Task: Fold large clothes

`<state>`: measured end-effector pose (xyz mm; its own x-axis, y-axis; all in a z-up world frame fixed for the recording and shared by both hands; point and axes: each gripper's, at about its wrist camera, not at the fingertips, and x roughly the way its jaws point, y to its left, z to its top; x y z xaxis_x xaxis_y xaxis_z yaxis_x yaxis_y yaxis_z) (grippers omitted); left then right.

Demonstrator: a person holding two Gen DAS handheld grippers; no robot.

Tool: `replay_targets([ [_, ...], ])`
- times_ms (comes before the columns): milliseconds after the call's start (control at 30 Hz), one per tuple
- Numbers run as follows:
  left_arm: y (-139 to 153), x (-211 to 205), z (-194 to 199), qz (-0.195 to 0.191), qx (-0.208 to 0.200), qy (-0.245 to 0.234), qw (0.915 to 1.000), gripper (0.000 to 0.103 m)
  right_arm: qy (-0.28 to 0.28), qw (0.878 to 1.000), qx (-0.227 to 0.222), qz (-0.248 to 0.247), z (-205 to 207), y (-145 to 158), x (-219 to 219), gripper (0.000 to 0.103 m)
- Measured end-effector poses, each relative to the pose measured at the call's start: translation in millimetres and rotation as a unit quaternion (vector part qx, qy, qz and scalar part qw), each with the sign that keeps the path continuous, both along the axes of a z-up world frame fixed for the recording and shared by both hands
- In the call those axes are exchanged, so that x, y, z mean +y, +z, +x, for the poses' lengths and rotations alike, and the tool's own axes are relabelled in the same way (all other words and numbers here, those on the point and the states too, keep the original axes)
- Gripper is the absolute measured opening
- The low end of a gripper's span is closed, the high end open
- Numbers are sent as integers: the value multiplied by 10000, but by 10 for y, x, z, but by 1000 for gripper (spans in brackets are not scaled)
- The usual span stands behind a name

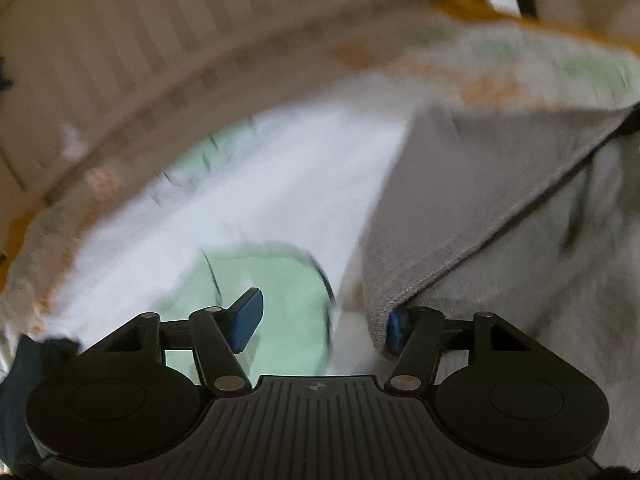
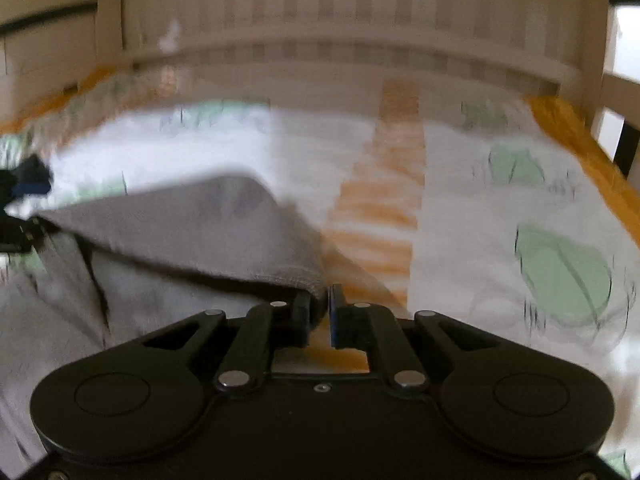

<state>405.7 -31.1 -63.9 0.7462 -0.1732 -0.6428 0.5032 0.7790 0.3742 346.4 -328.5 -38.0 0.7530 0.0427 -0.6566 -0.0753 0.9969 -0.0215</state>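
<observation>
A large grey garment (image 1: pixel 472 200) lies on a white bed sheet with green and orange prints (image 1: pixel 248 184). In the left wrist view my left gripper (image 1: pixel 320 320) is open; the garment's hemmed corner drapes over its right fingertip (image 1: pixel 396 328), and the left fingertip (image 1: pixel 248 316) is bare over the sheet. In the right wrist view my right gripper (image 2: pixel 320 316) is shut on another hemmed corner of the grey garment (image 2: pixel 192 224), holding it lifted above the rest of the cloth. The left gripper shows small at the far left of the right wrist view (image 2: pixel 24 188). Both views are motion-blurred.
A pale wooden slatted bed frame (image 2: pixel 320 32) runs along the far side of the sheet (image 2: pixel 480 200). An orange edge (image 2: pixel 576 148) borders the bed on the right. A dark blue cloth (image 1: pixel 28 376) sits at the lower left in the left wrist view.
</observation>
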Motion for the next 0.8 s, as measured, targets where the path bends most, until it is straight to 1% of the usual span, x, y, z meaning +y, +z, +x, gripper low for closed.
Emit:
replay_targets([
  [33,-98,10,10,85,239,-22,9997,65,20,9998,210,-42,-4,-121,-7,16],
  [67,-173,24,5,88,385,-31,9992,65,43,9991,420,-50,-19,-245,-19,27],
  [100,-187,44,-14,13,364,-33,9993,65,36,9985,546,-66,-41,-342,-18,36],
  [133,-162,58,-23,-26,340,-56,9994,65,43,9988,491,-67,-84,-388,-25,36],
  [167,-115,69,-21,-48,380,-120,9992,65,70,9991,403,-56,-119,-379,-31,39],
  [233,15,108,-42,-153,367,-263,9989,65,52,9991,421,11,-129,-320,-53,50],
  [267,98,159,-51,-251,337,-375,9984,67,66,9990,432,51,-145,-276,-71,57],
  [333,192,219,-88,-351,366,-529,9973,71,134,9991,398,22,-189,-190,-118,60],
  [367,242,260,-96,-381,461,-641,9962,72,146,9992,384,-4,-212,-157,-143,61],
  [400,253,280,-115,-373,518,-731,9953,72,147,9992,381,29,-239,-111,-164,64],
  [467,275,321,-151,-194,517,-868,9947,72,117,9989,369,249,-302,-31,-244,68],
  [533,291,376,-191,-60,463,-901,9948,72,91,9986,321,413,-342,40,-284,68],
  [567,323,419,-185,-152,441,-799,9957,72,85,9986,279,442,-355,74,-288,68],
  [600,373,447,-159,-366,413,-616,9966,72,92,9986,224,466,-357,111,-284,68],
  [633,436,468,-123,-696,406,-403,9959,72,117,9985,144,516,-354,153,-269,68],
  [667,490,467,-82,-1064,441,-234,9931,72,146,9982,78,579,-327,178,-260,67],
  [733,550,390,28,-1750,530,41,9831,72,226,9972,-31,718,-242,218,-177,58],
  [767,549,325,88,-1900,567,137,9800,72,238,9968,-68,756,-172,220,-104,47],
  [800,524,238,140,-1979,606,224,9781,72,250,9967,-88,772,-100,211,-24,44],
])
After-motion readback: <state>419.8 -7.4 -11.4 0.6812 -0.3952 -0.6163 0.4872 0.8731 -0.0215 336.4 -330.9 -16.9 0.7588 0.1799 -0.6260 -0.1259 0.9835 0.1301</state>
